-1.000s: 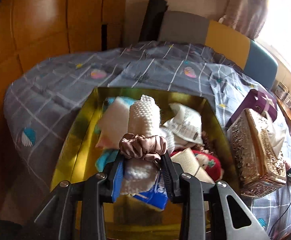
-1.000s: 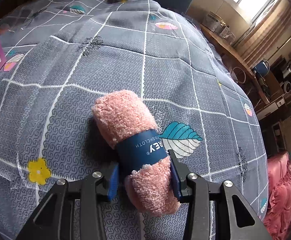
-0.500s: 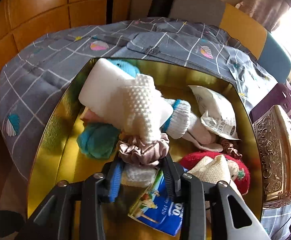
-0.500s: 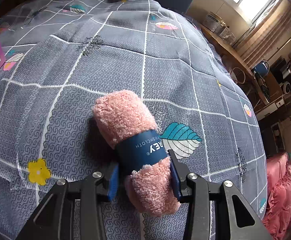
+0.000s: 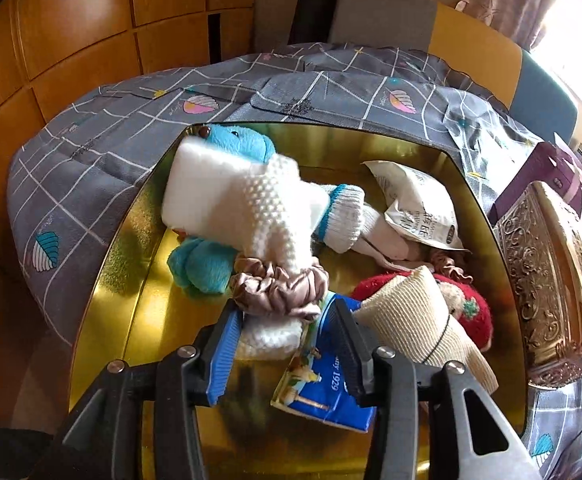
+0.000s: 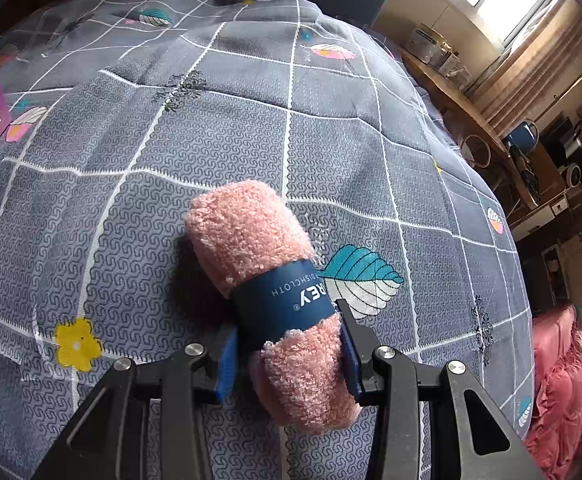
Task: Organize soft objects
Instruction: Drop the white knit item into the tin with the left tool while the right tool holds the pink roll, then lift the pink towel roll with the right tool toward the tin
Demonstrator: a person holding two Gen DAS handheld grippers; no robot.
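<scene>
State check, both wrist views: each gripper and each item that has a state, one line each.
left gripper: open, jaws just opening, pads clear of the scrunchie
satin scrunchie: released, lying in the gold tin on the white knit cloth
gold tin: lidless, holding soft items
right gripper: shut on the towel roll
pink towel roll: rolled, banded, lying on the bedspread

One gold tray (image 5: pixel 103 280), two scrunchies (image 5: pixel 279 288), one white sponge (image 5: pixel 211 188), one pink dishcloth roll (image 6: pixel 267 280).
</scene>
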